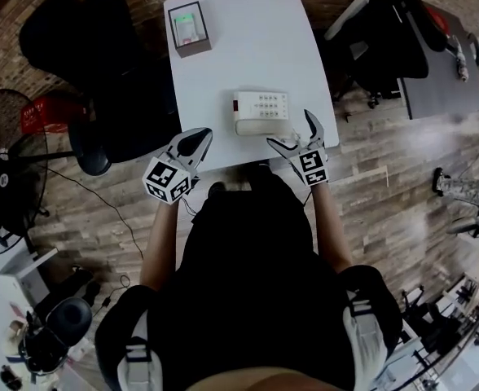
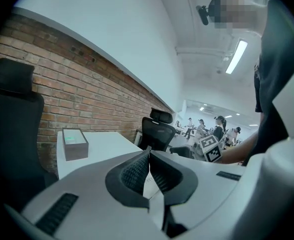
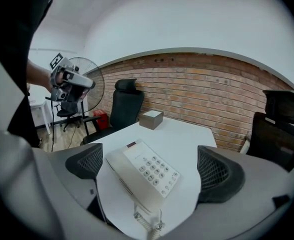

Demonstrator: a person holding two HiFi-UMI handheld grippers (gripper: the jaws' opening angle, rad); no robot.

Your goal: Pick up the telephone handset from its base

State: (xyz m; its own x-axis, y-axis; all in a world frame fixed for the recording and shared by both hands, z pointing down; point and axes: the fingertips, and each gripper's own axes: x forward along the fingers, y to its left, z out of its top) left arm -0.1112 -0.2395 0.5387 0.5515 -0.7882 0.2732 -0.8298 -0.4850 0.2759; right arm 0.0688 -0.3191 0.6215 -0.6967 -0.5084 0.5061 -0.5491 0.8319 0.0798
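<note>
1. 2 grippers hover at the near edge of the white table [image 1: 256, 47]. The left gripper [image 1: 200, 134] has its jaws pressed together on nothing, and the right gripper [image 1: 288, 127] has its jaws wide apart and empty.
2. The telephone handset [image 1: 262, 126] lies on its base [image 1: 261, 104], just left of the right gripper, with nothing between them.
3. 1 small brown box [image 1: 191, 29] with a green-lit top stands at the far left corner, well apart from the phone.
4. A black office chair [image 1: 101, 72] crowds the table's left side, and a fan [image 1: 3, 137] stands beyond it.
</note>
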